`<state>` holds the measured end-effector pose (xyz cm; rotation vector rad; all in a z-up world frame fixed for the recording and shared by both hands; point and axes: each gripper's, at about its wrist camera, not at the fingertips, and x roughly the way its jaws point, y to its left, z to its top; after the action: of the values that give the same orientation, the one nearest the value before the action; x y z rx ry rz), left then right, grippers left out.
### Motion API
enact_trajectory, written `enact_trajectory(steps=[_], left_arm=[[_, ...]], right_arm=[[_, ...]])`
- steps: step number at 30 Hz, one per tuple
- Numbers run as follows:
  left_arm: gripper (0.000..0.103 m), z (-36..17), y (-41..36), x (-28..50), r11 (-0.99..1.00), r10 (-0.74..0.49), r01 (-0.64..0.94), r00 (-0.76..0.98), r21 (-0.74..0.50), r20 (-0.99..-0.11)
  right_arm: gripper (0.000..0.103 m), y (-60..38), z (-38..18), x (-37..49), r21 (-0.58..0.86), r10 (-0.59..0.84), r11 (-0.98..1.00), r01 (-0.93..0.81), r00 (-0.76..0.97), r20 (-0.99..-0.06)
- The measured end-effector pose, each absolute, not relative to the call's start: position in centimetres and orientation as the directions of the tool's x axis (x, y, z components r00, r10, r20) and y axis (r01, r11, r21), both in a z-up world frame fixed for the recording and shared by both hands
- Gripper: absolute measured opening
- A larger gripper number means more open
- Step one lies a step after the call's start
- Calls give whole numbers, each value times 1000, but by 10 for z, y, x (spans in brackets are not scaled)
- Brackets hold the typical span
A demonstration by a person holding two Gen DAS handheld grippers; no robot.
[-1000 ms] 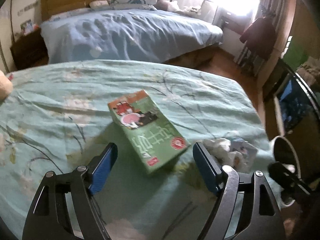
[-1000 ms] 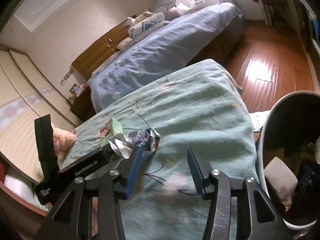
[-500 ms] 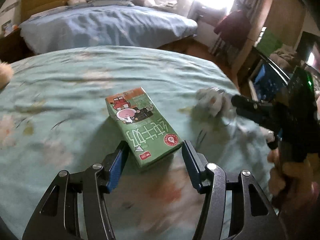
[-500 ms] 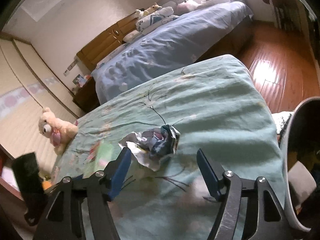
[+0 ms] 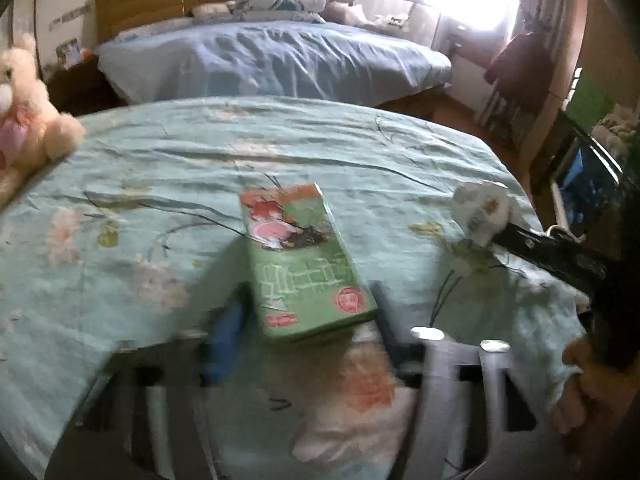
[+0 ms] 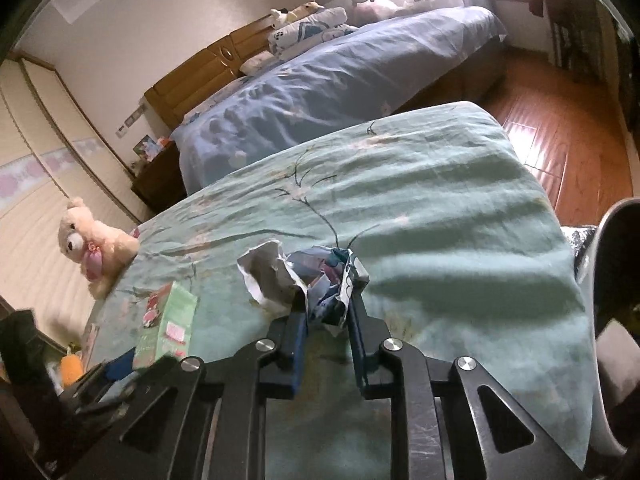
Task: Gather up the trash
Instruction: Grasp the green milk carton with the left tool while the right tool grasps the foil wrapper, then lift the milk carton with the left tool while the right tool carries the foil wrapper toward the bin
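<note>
On the teal floral bedspread (image 6: 440,208), my right claw (image 6: 326,312) is closing on the crumpled wrapper (image 6: 316,276), while my left claw (image 5: 304,320), also closing, straddles the green carton's (image 5: 304,264) near end.

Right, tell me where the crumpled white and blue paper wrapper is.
The crumpled white and blue paper wrapper sits centre in the right wrist view, on the green floral bedsheet, between the closing right gripper's pads, right of the green carton.

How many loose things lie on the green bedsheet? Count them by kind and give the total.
Green carton: 1
Crumpled wrapper: 1
Teddy bear: 1
Total: 3
</note>
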<state>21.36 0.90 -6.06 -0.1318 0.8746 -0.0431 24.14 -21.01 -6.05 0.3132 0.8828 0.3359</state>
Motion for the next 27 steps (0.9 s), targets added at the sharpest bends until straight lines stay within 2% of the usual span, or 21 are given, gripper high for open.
enact_trajectory(steps=[10, 27], left_arm=[[52, -49, 8, 185, 982, -156, 27, 685, -189, -712], [51, -35, -84, 134, 953, -291, 264, 652, -150, -700]], right_arm=[[19, -231, -54, 185, 470, 452, 872, -139, 600, -660], [19, -280, -43, 128, 479, 393, 876, -57, 660, -641]])
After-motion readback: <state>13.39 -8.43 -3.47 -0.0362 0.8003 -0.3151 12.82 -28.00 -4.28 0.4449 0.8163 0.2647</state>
